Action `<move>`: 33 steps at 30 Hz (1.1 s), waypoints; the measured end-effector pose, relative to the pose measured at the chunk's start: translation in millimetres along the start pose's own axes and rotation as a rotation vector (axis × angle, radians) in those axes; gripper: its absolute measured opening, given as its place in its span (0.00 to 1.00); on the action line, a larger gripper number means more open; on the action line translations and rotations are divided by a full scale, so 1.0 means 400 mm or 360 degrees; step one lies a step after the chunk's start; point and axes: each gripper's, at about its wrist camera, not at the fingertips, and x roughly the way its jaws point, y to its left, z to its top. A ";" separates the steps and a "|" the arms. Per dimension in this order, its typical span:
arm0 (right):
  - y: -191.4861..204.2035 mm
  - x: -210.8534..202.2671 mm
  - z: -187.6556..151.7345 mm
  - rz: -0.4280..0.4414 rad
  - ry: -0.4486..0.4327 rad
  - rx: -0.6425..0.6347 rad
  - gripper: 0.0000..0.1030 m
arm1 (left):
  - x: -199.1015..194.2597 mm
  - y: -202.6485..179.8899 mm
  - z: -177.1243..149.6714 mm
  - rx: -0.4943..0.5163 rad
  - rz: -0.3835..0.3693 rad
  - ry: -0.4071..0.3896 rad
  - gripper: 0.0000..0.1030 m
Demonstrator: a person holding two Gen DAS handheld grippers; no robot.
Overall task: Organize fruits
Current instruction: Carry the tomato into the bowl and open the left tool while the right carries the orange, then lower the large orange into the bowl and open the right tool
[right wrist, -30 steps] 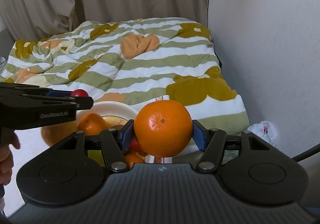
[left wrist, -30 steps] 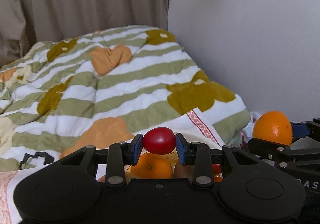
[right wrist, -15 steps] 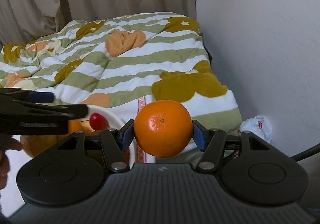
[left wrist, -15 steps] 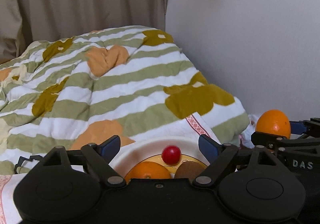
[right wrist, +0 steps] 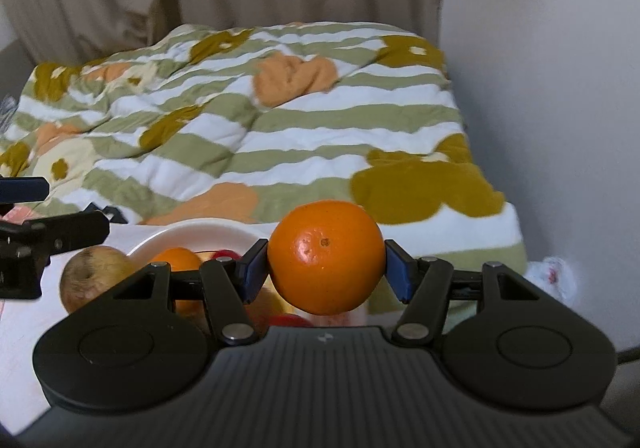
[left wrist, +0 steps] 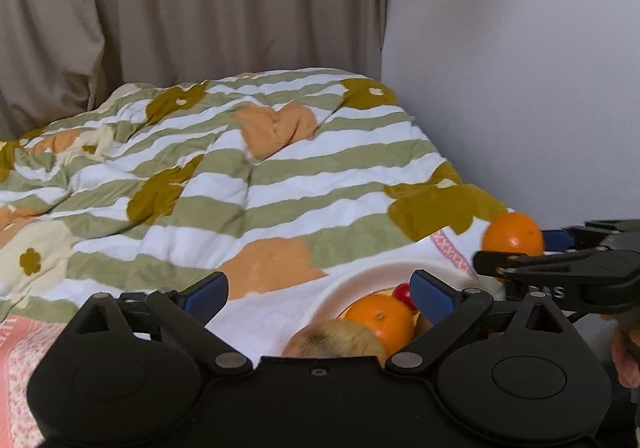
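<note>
My left gripper (left wrist: 319, 292) hangs left of a white bowl (left wrist: 340, 282), its jaws opening wide with nothing between them. In the bowl lie an orange (left wrist: 380, 318) and a small red fruit (left wrist: 403, 293). A brownish apple (left wrist: 336, 338) sits on the table just outside the bowl's near rim. My right gripper (right wrist: 326, 270) is shut on a large orange (right wrist: 326, 248) and holds it above the bowl's (right wrist: 192, 233) right part. In the left wrist view that held orange (left wrist: 512, 234) shows at the right, over the bowl's far edge.
A bed with a green-striped, flowered quilt (left wrist: 260, 184) fills the space behind the white table, with a beige curtain (left wrist: 180, 8) beyond and a wall (right wrist: 560, 88) on the right. A white plastic bag (right wrist: 556, 274) lies by the wall. A pink patterned cloth (left wrist: 20, 352) lies at the left.
My left gripper let go of the small red fruit, which now lies in the bowl, then opened wide and drew away to the left. My right gripper carried its orange leftward over the bowl.
</note>
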 end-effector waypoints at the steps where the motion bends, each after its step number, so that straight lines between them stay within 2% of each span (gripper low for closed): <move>1: 0.014 0.008 0.002 0.0018 0.0001 -0.0022 0.74 | -0.003 0.006 -0.005 -0.0007 0.0007 0.0003 0.96; 7: 0.076 0.072 0.003 0.0065 0.0029 -0.0140 0.74 | -0.013 0.048 -0.038 -0.0062 0.0050 0.0041 0.96; 14: 0.085 0.117 -0.008 0.0069 0.0062 -0.0146 0.74 | -0.019 0.075 -0.061 -0.0091 0.0071 0.0054 0.96; 15: 0.085 0.120 -0.009 0.0074 0.0059 -0.0144 0.78 | -0.021 0.076 -0.064 -0.0093 0.0072 0.0054 0.96; 16: 0.084 0.117 -0.010 0.0088 0.0046 -0.0146 0.82 | -0.022 0.076 -0.066 -0.0094 0.0071 0.0055 0.96; 18: 0.085 0.110 -0.011 0.0095 0.0010 -0.0151 1.00 | -0.025 0.075 -0.072 -0.0094 0.0069 0.0056 0.96; 26: 0.090 0.064 -0.017 0.0047 -0.0046 -0.0152 1.00 | -0.066 0.070 -0.098 -0.0104 0.0081 0.0027 0.96; 33: 0.103 -0.067 -0.026 0.0055 -0.0139 -0.0128 1.00 | -0.183 0.059 -0.127 -0.0126 0.0128 -0.0096 0.96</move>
